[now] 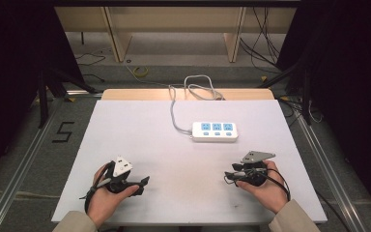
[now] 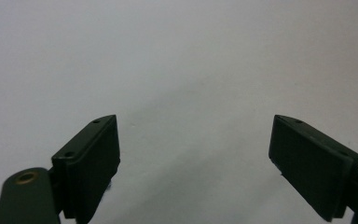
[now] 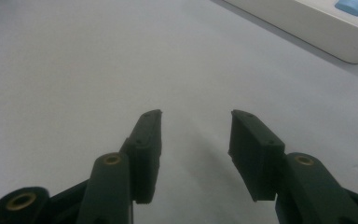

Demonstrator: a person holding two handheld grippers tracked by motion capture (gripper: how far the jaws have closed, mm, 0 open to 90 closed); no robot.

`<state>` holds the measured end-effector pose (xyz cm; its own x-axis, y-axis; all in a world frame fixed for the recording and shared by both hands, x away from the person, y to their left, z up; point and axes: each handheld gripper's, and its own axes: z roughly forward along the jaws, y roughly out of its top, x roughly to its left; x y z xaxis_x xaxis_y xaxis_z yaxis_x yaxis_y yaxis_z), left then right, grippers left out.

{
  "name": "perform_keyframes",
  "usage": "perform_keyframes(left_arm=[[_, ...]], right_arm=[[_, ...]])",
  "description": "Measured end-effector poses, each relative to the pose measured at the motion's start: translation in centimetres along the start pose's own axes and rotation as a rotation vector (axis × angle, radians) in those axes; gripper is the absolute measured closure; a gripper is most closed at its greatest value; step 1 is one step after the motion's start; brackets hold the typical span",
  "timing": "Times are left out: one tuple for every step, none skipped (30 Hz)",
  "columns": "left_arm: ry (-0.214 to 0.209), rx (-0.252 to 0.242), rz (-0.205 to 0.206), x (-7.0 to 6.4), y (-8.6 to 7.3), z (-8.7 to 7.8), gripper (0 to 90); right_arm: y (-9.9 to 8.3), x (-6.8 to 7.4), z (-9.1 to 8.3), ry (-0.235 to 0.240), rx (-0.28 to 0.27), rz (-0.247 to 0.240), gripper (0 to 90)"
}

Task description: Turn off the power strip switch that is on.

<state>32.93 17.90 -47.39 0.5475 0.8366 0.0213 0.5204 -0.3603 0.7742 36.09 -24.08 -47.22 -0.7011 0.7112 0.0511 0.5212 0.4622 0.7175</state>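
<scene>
A white plastic power strip (image 1: 215, 131) with three blue socket faces and small blue buttons is lying on the far middle of the white tabletop (image 1: 140, 125). Its grey cable (image 1: 176, 104) is running from its left end toward the far edge, where it is coiling over a strip of pale wood (image 1: 125, 94).

The right gripper (image 1: 228, 177) is sitting near the front right of the tabletop, held in the person's right hand (image 1: 266, 186), with a grey three-cornered plate (image 1: 256, 156) on top. The power strip is lying beyond it and a little to its left, apart from it. In the right gripper view its jaws are standing partly apart with a moderate gap, holding nothing, and a corner of the power strip (image 3: 317, 25) is showing at the upper right with one blue button (image 3: 350, 6).

The left gripper (image 1: 144, 183) is resting near the front left in the left hand (image 1: 105, 195), well apart from the power strip. In the left gripper view its jaws are spread wide over bare tabletop (image 2: 177, 60), gripping nothing. From the high view alone the jaw openings are too small to judge; the gripper views are settling that.

Beyond the tabletop, the high view is showing a grey floor (image 1: 77, 116) with a black mark shaped like a 5 (image 1: 63, 132), loose cables, and what may be pale wooden furniture legs.
</scene>
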Motion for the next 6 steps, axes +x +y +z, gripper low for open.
perform_keyframes(left_arm=[[-0.001, -0.003, -0.004, -0.01, 0.0, -0.01, 15.7], [0.001, -0.005, -0.007, 0.0, 0.01, -0.04, 15.7], [0.002, -0.005, -0.003, 0.04, 0.01, -0.06, 15.7], [0.002, -0.003, -0.003, 0.06, 0.0, -0.06, 15.7], [0.0, 0.001, -0.004, 0.09, -0.01, -0.06, 15.7], [0.001, 0.001, -0.006, 0.12, -0.01, -0.05, 15.7]], right_arm=[[0.0, 0.01, 0.01, -0.002, 0.0, 0.0, 54.1], [0.01, 0.02, 0.01, -0.001, -0.001, 0.0, 53.8], [0.0, 0.04, 0.02, 0.0, -0.001, 0.001, 53.5], [0.0, 0.03, 0.03, -0.001, 0.0, 0.0, 53.3], [0.01, 0.01, 0.04, -0.002, -0.001, -0.001, 53.1], [0.0, -0.01, 0.04, -0.001, -0.002, -0.001, 52.8]])
